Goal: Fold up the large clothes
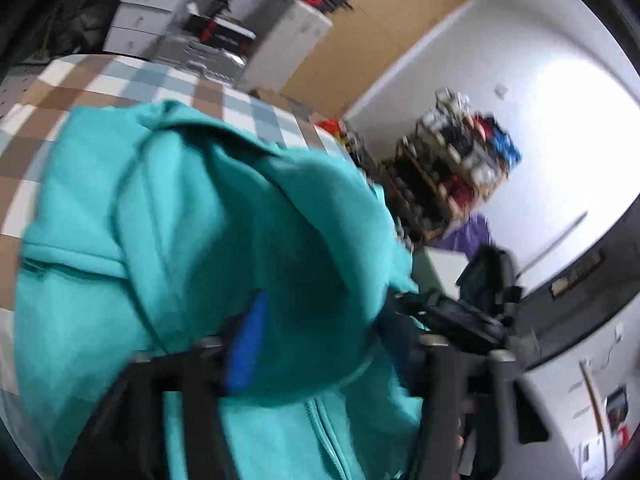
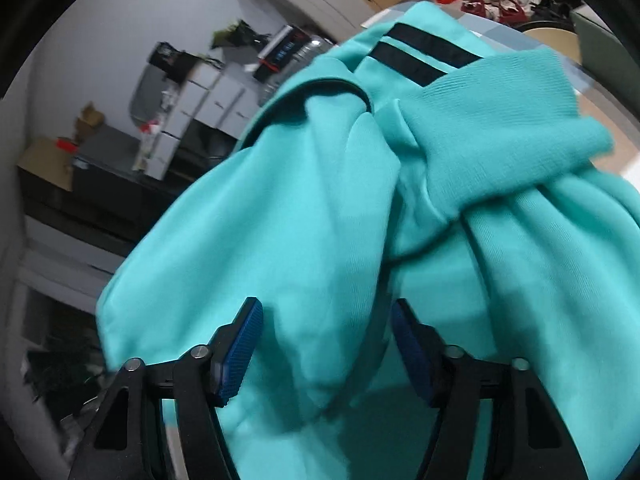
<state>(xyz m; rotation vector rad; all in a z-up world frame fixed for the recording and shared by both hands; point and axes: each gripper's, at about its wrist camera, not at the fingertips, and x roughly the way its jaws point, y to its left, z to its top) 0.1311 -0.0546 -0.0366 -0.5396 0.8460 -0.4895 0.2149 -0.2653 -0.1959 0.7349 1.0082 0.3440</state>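
A teal zip-up jacket (image 1: pixel 200 220) lies bunched on a table with a checked cloth (image 1: pixel 120 84). My left gripper (image 1: pixel 332 340) is low over it, its jaws wide apart. A rounded bulge of the jacket fills the gap, and one blue pad (image 1: pixel 244 344) shows beside it. In the right wrist view the jacket (image 2: pixel 300 220) shows a ribbed cuff (image 2: pixel 500 120) and two black stripes (image 2: pixel 420 56). My right gripper (image 2: pixel 326 320) is open, with a soft fold of the jacket between its blue pads (image 2: pixel 240 352), which do not squeeze it.
Past the table's far edge are white drawers (image 1: pixel 140 12), stacked boxes (image 1: pixel 288 40), a brown door (image 1: pixel 380 28) and a shoe rack (image 1: pixel 452 160). A blurred black device (image 1: pixel 480 300) sits just past the jacket's right edge. Dark furniture and boxes (image 2: pixel 100 184) stand left of the jacket.
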